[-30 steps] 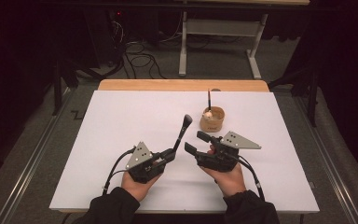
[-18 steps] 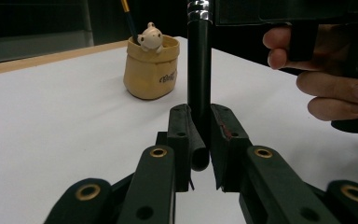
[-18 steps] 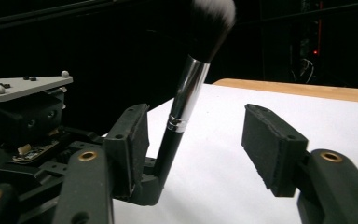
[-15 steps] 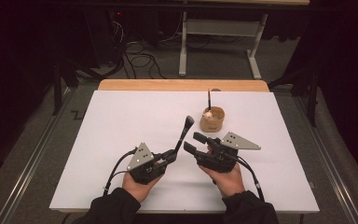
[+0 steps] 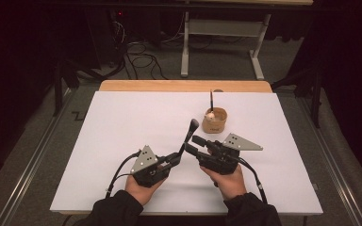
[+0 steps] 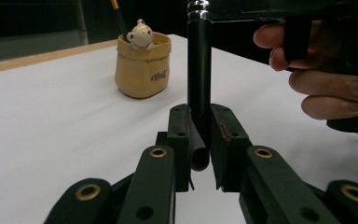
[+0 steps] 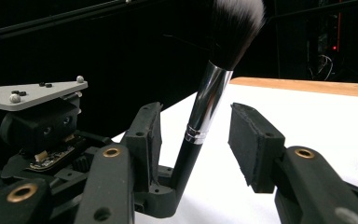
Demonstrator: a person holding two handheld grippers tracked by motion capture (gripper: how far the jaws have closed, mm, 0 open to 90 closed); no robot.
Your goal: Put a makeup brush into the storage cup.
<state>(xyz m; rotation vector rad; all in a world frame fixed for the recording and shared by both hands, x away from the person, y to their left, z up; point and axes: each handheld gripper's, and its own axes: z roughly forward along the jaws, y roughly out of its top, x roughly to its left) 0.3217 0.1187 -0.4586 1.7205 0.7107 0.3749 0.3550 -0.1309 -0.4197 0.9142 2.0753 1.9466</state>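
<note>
**Brush upright between two grippers**

The left gripper [image 5: 181, 153] clamped the black-handled makeup brush [image 5: 189, 135] upright above the white counter [image 5: 122, 122]. The right gripper's [image 7: 196, 135] jaws had been closing around its silver ferrule, not yet pressing. A tan sack-shaped holder [image 5: 215, 120] stood beyond.

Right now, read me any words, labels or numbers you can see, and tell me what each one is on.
One dark script word on the front of the yellow sack-shaped holder, beneath the little bear figure: blurred, not legible.
In the high view the holder's print is too small to read.
</note>
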